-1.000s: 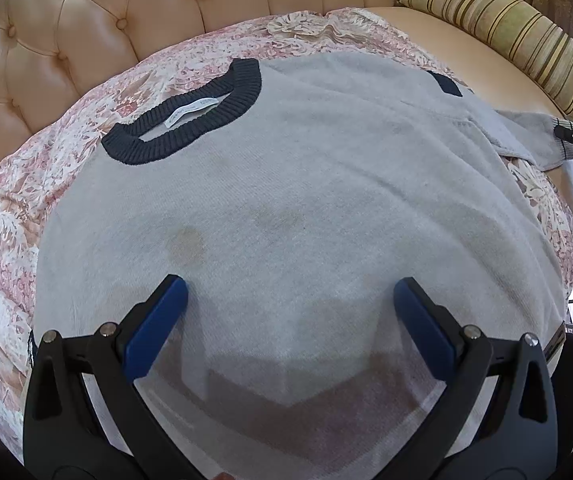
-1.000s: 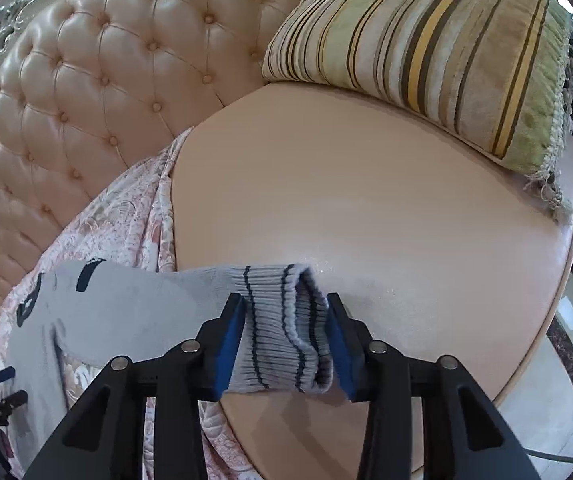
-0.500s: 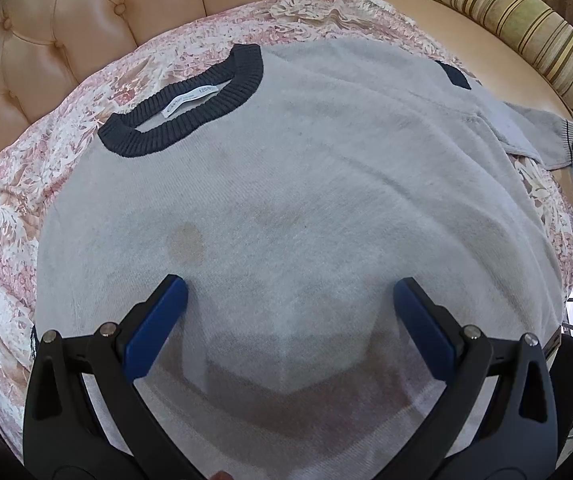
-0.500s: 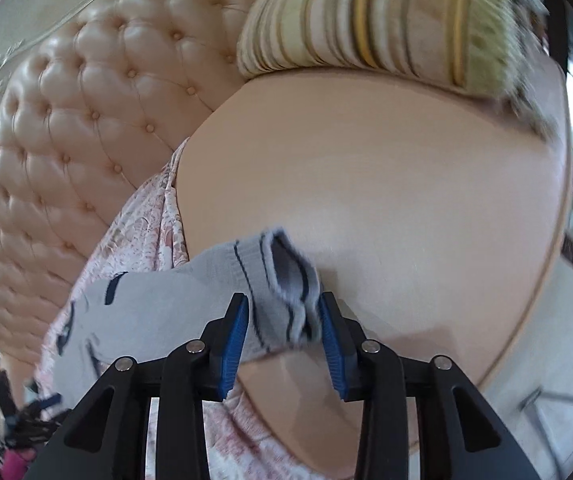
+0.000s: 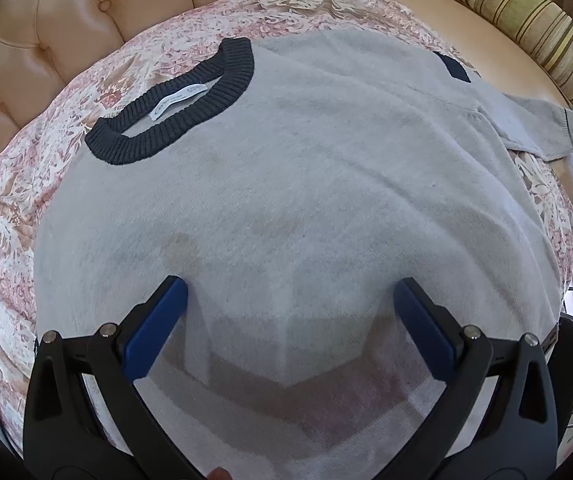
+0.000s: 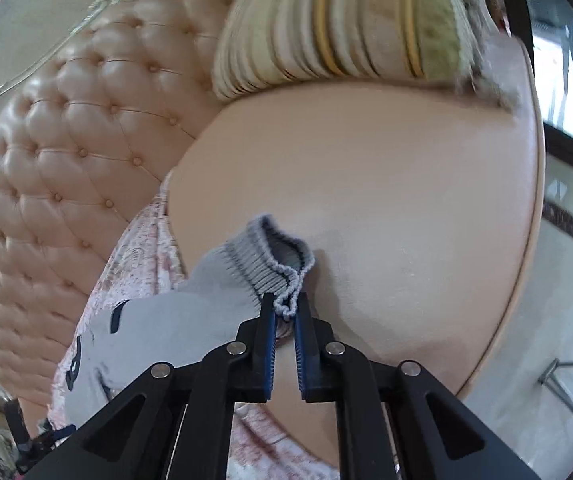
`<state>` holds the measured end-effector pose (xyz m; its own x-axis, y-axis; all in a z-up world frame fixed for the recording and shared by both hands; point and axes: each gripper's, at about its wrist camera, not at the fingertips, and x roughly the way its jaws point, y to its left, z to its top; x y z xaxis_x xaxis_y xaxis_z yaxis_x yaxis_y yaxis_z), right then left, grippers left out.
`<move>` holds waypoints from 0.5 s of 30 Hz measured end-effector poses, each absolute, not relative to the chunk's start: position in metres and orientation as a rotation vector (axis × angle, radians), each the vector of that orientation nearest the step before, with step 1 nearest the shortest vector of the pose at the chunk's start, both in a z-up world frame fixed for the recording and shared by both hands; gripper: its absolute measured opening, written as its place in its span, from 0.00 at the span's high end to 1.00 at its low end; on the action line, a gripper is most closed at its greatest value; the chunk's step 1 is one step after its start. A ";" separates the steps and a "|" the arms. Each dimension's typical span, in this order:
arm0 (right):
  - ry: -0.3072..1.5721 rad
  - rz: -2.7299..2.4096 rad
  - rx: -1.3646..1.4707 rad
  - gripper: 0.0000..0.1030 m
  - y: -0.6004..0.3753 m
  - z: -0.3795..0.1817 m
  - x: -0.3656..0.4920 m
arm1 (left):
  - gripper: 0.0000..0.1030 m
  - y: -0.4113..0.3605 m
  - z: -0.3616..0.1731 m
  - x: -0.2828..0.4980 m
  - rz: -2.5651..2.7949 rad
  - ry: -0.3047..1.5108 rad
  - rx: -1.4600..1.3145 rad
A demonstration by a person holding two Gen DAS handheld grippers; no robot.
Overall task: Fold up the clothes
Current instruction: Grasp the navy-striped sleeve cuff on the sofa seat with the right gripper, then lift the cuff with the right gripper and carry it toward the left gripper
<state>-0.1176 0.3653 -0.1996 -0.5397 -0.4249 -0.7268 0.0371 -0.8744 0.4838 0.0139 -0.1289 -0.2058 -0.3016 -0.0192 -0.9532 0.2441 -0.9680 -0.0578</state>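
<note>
A grey sweater [image 5: 286,180] with a dark ribbed collar [image 5: 174,108] lies flat on a floral cover [image 5: 38,168] over the sofa. My left gripper [image 5: 290,286] hovers just above its lower body, open, with only flat knit below the blue pads. The right sleeve [image 5: 534,128] stretches out toward the sofa's bare seat. In the right wrist view my right gripper [image 6: 284,304] is closing its jaws on the edge of the ribbed sleeve cuff [image 6: 262,264], which is bunched between the pads and lifted a little off the seat.
The bare leather seat [image 6: 386,200] spreads beyond the cuff, with its front edge at the right. A striped cushion [image 6: 346,28] leans at the back. The tufted backrest [image 6: 66,140] rises behind. Floor and a metal frame [image 6: 566,376] lie past the seat edge.
The right gripper's jaws went from loosely straddling the cuff to pinching its edge, and the wrist rolled. The left view tilted slightly; the sweater stayed flat.
</note>
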 end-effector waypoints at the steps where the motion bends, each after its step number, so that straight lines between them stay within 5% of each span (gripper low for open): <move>1: -0.576 -2.478 1.300 0.92 0.359 -0.190 -0.113 | 0.00 -0.129 -0.206 0.015 -2.399 0.286 1.745; 7: -0.318 -2.444 1.098 0.92 0.279 -0.127 -0.085 | 0.00 -0.133 -0.200 0.018 -2.444 0.328 1.728; 15: 0.009 -2.197 0.942 0.92 0.122 -0.085 -0.035 | 0.00 -0.169 -0.154 0.077 -2.551 0.756 1.492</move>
